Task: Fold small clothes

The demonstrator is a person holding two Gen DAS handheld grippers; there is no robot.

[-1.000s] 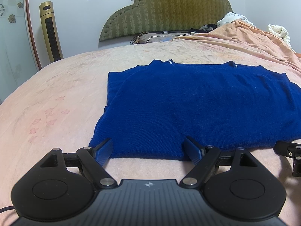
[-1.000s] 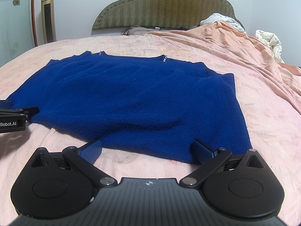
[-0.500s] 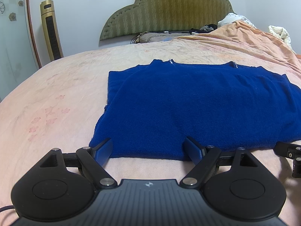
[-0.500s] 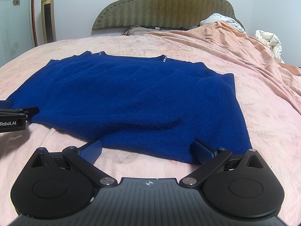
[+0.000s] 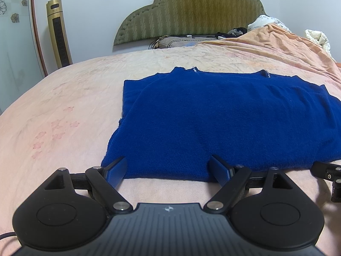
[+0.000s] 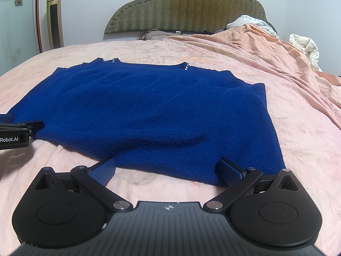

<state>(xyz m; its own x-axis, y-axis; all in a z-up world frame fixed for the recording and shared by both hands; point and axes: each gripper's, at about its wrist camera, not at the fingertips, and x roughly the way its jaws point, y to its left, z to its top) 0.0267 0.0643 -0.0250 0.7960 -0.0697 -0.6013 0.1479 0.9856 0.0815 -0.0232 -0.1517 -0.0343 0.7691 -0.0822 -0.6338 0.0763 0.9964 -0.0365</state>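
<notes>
Nothing has shifted since the earlier frames. Left view: left gripper [image 5: 168,169] hangs with jaws wide apart and empty at lower centre, straddling the near hem of the blue sweater [image 5: 223,117], which lies flat mid-frame on the bed [image 5: 53,115]. Right view: right gripper [image 6: 168,170] is likewise spread and empty at the hem. Best to pinch both hem corners together and lift evenly toward the collar.
</notes>
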